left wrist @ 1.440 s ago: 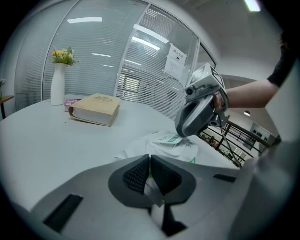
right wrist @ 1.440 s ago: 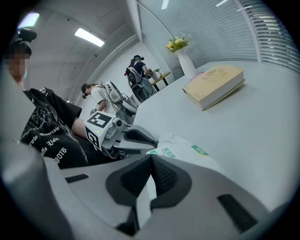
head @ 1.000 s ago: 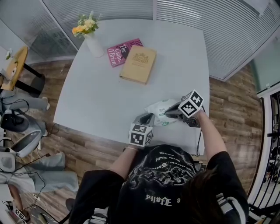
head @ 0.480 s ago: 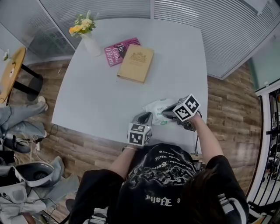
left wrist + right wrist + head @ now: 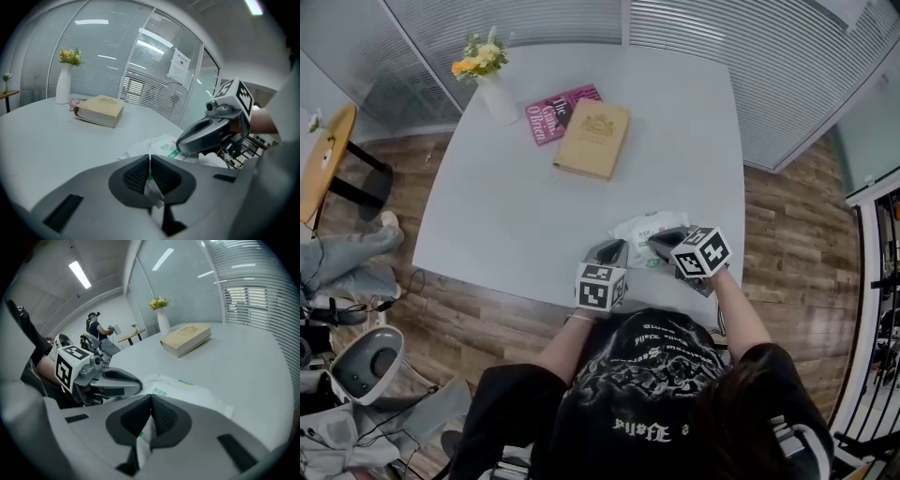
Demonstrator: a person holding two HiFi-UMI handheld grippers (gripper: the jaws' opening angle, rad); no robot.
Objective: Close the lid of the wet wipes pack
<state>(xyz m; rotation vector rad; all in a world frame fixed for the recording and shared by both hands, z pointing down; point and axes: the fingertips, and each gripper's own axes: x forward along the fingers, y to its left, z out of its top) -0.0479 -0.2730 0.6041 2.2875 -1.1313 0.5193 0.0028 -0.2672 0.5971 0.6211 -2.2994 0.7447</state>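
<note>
The wet wipes pack (image 5: pixel 641 228) is white with green print and lies near the table's front edge. My left gripper (image 5: pixel 615 251) is at the pack's left end. In the left gripper view (image 5: pixel 150 162) its pads are together with a sliver of the pack's green-and-white edge pinched between them. My right gripper (image 5: pixel 662 240) is shut and tilted down onto the pack's right part from the right. In the right gripper view (image 5: pixel 151 402) the pads meet, and the pack (image 5: pixel 190 391) spreads just beyond and under them. The lid itself is hidden under the grippers.
A tan book (image 5: pixel 595 138) and a pink book (image 5: pixel 556 112) lie at the far side of the white table (image 5: pixel 516 206), beside a white vase of flowers (image 5: pixel 497 92). The table's front edge runs just under both grippers. A person stands far off (image 5: pixel 96 326).
My right gripper has tipped downward onto the pack, its marker cube dropping toward the table's front edge. The left gripper and the pack have stayed put.
</note>
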